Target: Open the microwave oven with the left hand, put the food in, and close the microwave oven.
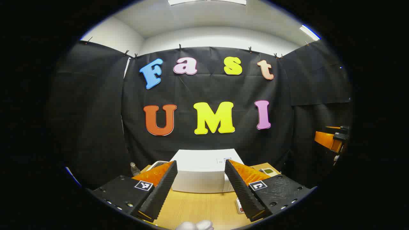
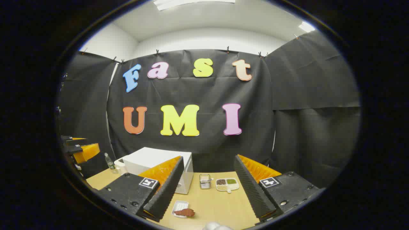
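Left gripper view looks straight at the microwave oven, a white box standing toward the far edge of the counter with its door shut, which is likely why the left tool is lined up on it: the jaws stand wide apart with nothing between them, framing the oven's front as if ready for the door (the handle itself is too small to make out). Right gripper view shows the food, a reddish-brown piece on a small white tray, lying near the counter's near edge just in front of the oven, a handy spot once the door is open. The right tool hangs above that part of the counter, also spread wide and empty, probably waiting its turn. Further toward the far edge, right of the oven, sit a small metal rack and a divided dish of grains; a bottle stands at the far left corner. By my judgement nothing of the task is done yet.
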`<state>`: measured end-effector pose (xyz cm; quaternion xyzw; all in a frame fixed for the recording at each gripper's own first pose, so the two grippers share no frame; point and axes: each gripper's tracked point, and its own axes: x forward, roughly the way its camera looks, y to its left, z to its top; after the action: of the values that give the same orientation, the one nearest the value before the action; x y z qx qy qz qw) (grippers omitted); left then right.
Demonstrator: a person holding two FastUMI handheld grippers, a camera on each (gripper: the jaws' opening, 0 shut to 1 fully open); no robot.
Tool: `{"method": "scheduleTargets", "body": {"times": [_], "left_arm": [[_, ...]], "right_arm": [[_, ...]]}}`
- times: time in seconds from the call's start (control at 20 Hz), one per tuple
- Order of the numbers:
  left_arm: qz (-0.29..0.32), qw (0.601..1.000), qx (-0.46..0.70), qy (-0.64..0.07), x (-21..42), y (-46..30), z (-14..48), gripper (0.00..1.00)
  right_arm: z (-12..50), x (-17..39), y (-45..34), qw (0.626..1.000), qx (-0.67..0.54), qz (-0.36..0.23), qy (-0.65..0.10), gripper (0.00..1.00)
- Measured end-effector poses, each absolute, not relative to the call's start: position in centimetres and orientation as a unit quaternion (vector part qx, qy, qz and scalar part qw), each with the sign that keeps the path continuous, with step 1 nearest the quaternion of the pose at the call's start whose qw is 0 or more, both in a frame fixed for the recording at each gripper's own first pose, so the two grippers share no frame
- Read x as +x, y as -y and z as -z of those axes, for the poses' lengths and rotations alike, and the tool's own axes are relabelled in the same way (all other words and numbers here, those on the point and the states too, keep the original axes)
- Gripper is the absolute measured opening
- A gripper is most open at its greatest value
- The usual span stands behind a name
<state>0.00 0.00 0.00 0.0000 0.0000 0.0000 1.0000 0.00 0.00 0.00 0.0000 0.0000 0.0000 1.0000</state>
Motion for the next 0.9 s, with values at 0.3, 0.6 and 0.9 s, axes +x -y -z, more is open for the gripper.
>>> {"method": "scheduleTargets", "body": {"times": [0.3,0.6,0.9], "left_arm": [[-0.003,1.0,0.011,0.005,0.2,0.0,-0.3,0.93],[-0.007,1.0,0.014,0.004,0.7,0.3,-0.1,0.95],[-0.014,1.0,0.015,0.0,1.7,0.2,0.7,0.95]], "right_arm": [[-0.2,0.2,-0.2,1.0,-0.004,-0.001,0.004,0.92],[-0.2,0.5,0.3,1.0,-0.004,0.0,0.004,0.92],[-0.2,0.6,0.6,1.0,-0.006,0.0,0.006,0.92]]}}
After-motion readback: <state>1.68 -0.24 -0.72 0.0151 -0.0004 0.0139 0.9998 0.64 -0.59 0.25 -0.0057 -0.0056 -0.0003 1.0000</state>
